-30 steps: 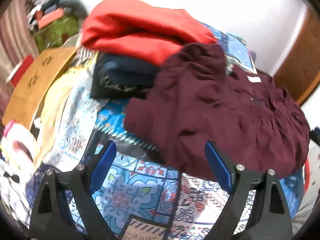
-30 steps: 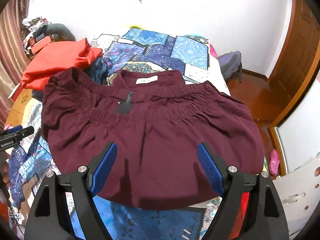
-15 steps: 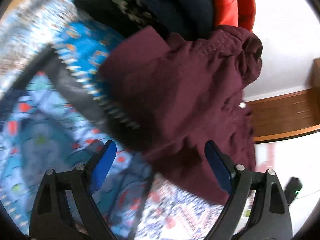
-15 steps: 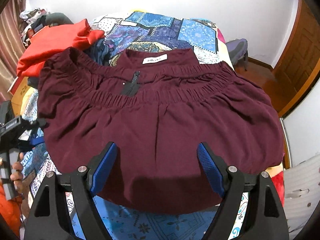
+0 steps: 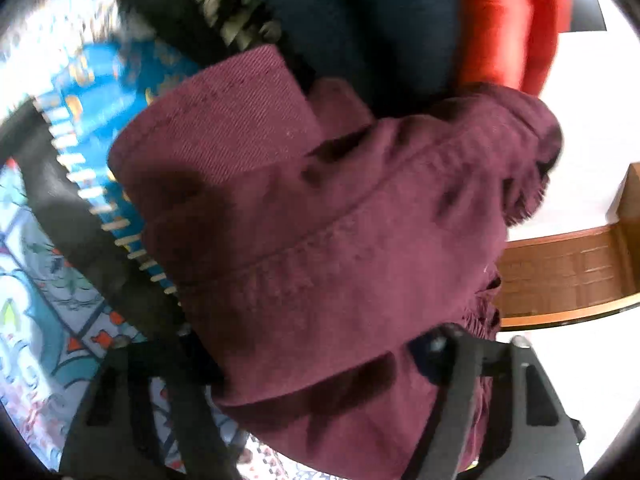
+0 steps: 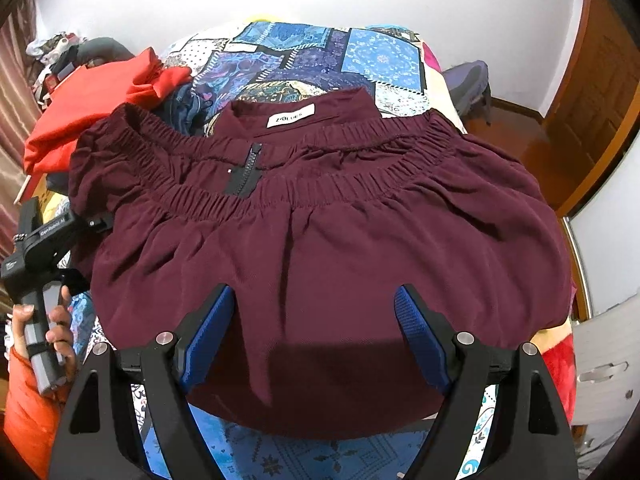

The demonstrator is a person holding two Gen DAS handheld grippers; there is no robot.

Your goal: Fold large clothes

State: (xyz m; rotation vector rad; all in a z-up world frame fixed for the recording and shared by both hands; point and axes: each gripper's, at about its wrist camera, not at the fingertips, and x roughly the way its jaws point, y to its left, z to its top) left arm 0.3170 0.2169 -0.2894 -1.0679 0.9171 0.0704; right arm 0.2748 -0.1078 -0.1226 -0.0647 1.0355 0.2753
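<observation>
We see a maroon skirt (image 6: 320,248) spread flat on a bed covered by a blue patchwork quilt (image 6: 320,52). Its gathered elastic waistband (image 6: 340,160) lies toward the far wall, with a black zipper (image 6: 248,172) left of centre and a white label (image 6: 291,116) on the inner back of the band. The hem faces us and reaches close to the near edge of the bed.

Our right gripper (image 6: 314,336) hovers over the near part of the skirt with its blue-padded fingers (image 6: 208,332) spread wide, holding nothing.

Our left gripper (image 5: 320,380) is at the left edge of the skirt (image 5: 320,240), very close to the cloth. In the left wrist view the picture is blurred and maroon fabric fills the space between the dark fingers and drapes over them, so we cannot tell whether the gripper is closed on the cloth. From the right wrist view we see the same gripper (image 6: 94,222) as a black body at the skirt's left edge, its tip meeting the fabric just below the waistband, held by our left hand (image 6: 52,328) in an orange sleeve.

Just beyond the skirt's far-left corner lies a pile of other clothes: a red garment (image 6: 96,104) on top and a dark navy one (image 6: 184,108) beside it. A wooden door (image 6: 592,92) stands at the right.
</observation>
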